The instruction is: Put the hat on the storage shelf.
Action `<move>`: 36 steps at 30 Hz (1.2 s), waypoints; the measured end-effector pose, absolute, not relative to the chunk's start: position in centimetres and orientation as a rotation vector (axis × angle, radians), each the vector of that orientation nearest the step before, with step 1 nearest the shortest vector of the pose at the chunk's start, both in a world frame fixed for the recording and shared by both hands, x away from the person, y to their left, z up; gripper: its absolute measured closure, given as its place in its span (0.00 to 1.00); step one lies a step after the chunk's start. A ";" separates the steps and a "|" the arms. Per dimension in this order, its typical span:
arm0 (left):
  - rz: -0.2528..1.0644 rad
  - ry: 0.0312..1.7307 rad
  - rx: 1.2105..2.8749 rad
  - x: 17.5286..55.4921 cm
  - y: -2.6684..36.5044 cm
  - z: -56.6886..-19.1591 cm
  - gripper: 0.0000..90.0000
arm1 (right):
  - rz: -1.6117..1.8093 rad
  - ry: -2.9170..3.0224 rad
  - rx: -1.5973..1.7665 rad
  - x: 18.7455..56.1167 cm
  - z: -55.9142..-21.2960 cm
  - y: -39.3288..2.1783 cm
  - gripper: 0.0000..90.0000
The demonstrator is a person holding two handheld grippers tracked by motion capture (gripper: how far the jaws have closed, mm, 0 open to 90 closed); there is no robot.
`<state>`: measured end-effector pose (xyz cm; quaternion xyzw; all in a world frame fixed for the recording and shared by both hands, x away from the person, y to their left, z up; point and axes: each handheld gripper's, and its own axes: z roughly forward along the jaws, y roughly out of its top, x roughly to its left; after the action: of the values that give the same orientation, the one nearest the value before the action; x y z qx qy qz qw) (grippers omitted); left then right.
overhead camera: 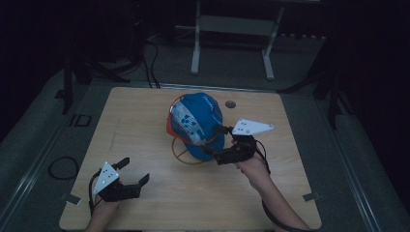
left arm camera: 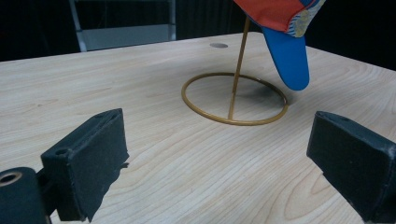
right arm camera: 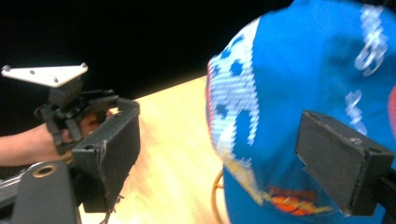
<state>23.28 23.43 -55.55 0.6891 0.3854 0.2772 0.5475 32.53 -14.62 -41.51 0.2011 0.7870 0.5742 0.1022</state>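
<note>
The blue cap [overhead camera: 198, 123] sits on its gold wire stand [overhead camera: 186, 153] mid-tabletop [overhead camera: 145, 121], at about eleven o'clock from the right claw [overhead camera: 218, 143], whose released jaws bracket its brim side, while the left claw [overhead camera: 133, 171], also released, waits well apart at seven o'clock.

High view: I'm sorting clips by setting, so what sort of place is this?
Probably a dim lab or recording room: a bare wooden table, cables on grey floor, and a metal frame behind.
</note>
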 end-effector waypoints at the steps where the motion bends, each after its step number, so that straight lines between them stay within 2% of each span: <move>1: 0.656 0.912 1.632 23.3 23.5 -55.6 0.06 | 1.696 2.324 0.588 32.4 -41.9 -14.7 0.16; 25: 0.656 0.922 1.645 23.5 23.4 -55.9 0.06 | 1.549 2.453 0.584 31.3 -51.4 -16.7 0.16; 36: 0.651 0.922 1.655 23.5 23.4 -56.1 0.06 | 1.500 2.497 0.599 31.0 -53.9 -18.4 0.16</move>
<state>23.51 23.35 -56.06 0.6959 0.3876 0.2737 0.5391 31.04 -18.44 -53.93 0.2006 0.8368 0.5025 0.0837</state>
